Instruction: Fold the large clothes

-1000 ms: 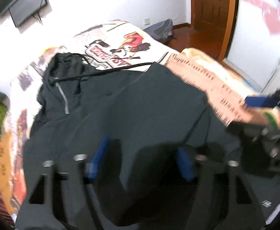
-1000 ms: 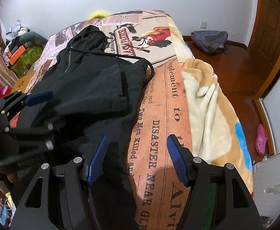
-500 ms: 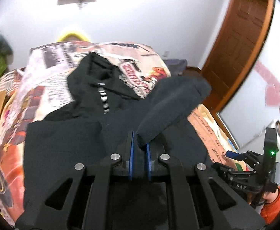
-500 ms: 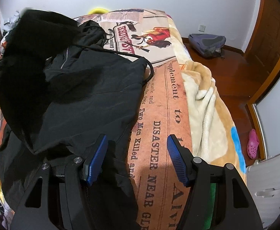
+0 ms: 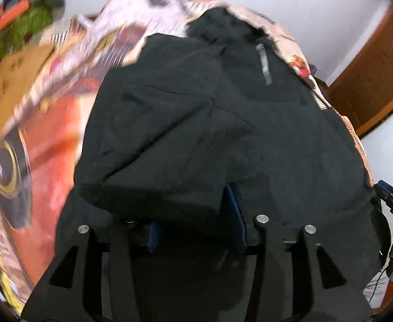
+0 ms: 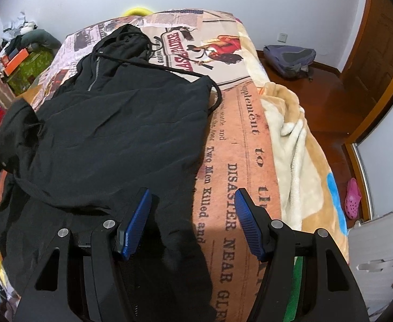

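A black zip hoodie (image 6: 121, 134) lies on the bed, hood toward the far wall, drawstring trailing right. In the left wrist view the hoodie (image 5: 250, 134) fills the middle, with a folded sleeve (image 5: 153, 147) laid across its left side. My left gripper (image 5: 196, 222) is open; the sleeve's end drapes over the left finger and hides its tip. My right gripper (image 6: 192, 222) is open and empty above the hoodie's right hem and the bedspread. It shows at the right edge of the left wrist view (image 5: 392, 201).
The bed carries a newspaper-print bedspread (image 6: 239, 161) and a cream blanket (image 6: 298, 145) along its right side. A grey backpack (image 6: 290, 59) lies on the wooden floor by a door. Boxes and clutter (image 6: 21, 64) stand left of the bed.
My left gripper, shut on the sleeve half a second ago, has carried it to the hoodie's left side and opened. The right gripper has stayed open and almost still.
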Available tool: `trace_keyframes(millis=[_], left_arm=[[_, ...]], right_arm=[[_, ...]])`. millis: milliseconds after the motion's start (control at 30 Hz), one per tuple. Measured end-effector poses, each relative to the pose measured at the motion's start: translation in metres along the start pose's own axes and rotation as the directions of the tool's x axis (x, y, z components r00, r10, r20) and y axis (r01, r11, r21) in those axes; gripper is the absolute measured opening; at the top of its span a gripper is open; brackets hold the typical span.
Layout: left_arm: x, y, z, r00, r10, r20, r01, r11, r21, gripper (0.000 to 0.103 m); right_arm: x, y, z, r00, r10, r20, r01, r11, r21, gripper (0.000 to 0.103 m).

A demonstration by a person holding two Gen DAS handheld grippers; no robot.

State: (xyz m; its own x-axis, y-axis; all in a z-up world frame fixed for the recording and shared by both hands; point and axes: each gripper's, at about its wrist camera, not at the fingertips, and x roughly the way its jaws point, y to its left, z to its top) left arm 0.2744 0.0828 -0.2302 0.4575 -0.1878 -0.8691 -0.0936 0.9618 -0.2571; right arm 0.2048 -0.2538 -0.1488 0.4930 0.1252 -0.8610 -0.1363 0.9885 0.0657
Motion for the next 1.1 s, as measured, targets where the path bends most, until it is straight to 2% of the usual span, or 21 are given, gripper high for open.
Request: trace_keyframes(millis=[100,233,367,467,500,533,667,767,833,867,967,1033,1100], left_arm=[[0.007,0.031,-0.009,0.997,-0.072,-0.023,0.068,0.990,-0.124,0.054],[0.001,0.061,-0.014,0.995,-0.100,0.027,0.104,0.966,-0.235,0.056],[-0.003,0.075,-0.015,0.982,-0.180,0.061,0.190,0.939,-0.288,0.056],[-0.012,0.077,-0.009,0.978,-0.180,0.103,0.202,0.935,-0.292,0.056],[-0.015,0.078,-0.006,0.977,-0.177,0.119,0.205,0.937,-0.283,0.049],[-0.021,0.075,-0.002,0.976,-0.166,0.140,0.199,0.943,-0.267,0.035],[-0.057,0.051,0.017,0.970,-0.071,0.232,0.100,0.988,-0.116,0.021],[-0.083,0.042,0.022,0.952,-0.015,0.306,0.033,0.998,-0.054,0.018],[-0.092,0.042,0.017,0.947,0.004,0.320,0.009,0.999,-0.039,0.018],[-0.093,0.040,0.013,0.946,0.035,0.322,-0.030,0.999,-0.021,0.018],[-0.079,0.033,-0.005,0.943,0.149,0.298,-0.174,0.983,0.059,0.019],[-0.065,0.037,-0.016,0.947,0.198,0.251,-0.223,0.972,0.074,0.024],[-0.042,0.050,-0.026,0.961,0.220,0.170,-0.232,0.971,0.056,0.029]], right_arm=[[-0.006,0.006,0.001,1.000,-0.005,0.015,0.006,1.000,-0.021,0.060],[-0.014,0.015,0.005,0.999,0.012,0.041,-0.010,0.999,-0.039,0.060],[-0.015,0.029,0.013,0.998,0.022,0.061,-0.018,0.998,-0.062,0.060],[-0.010,0.042,0.019,0.997,0.034,0.066,-0.029,0.997,-0.077,0.060],[-0.008,0.045,0.020,0.997,0.037,0.065,-0.032,0.996,-0.079,0.060],[-0.005,0.050,0.021,0.997,0.042,0.061,-0.037,0.996,-0.084,0.060],[0.009,0.065,0.025,0.998,0.047,0.033,-0.043,0.993,-0.108,0.060],[0.022,0.072,0.022,0.999,0.045,-0.002,-0.045,0.993,-0.114,0.060],[0.032,0.077,0.017,0.998,0.046,-0.034,-0.050,0.992,-0.119,0.060],[0.033,0.078,0.015,0.998,0.046,-0.041,-0.051,0.991,-0.123,0.060],[0.035,0.085,0.008,0.999,0.025,-0.036,-0.031,0.987,-0.157,0.060],[0.035,0.088,0.005,0.999,0.015,-0.037,-0.022,0.982,-0.186,0.061],[0.035,0.090,0.003,0.999,0.012,-0.041,-0.020,0.978,-0.206,0.061]])
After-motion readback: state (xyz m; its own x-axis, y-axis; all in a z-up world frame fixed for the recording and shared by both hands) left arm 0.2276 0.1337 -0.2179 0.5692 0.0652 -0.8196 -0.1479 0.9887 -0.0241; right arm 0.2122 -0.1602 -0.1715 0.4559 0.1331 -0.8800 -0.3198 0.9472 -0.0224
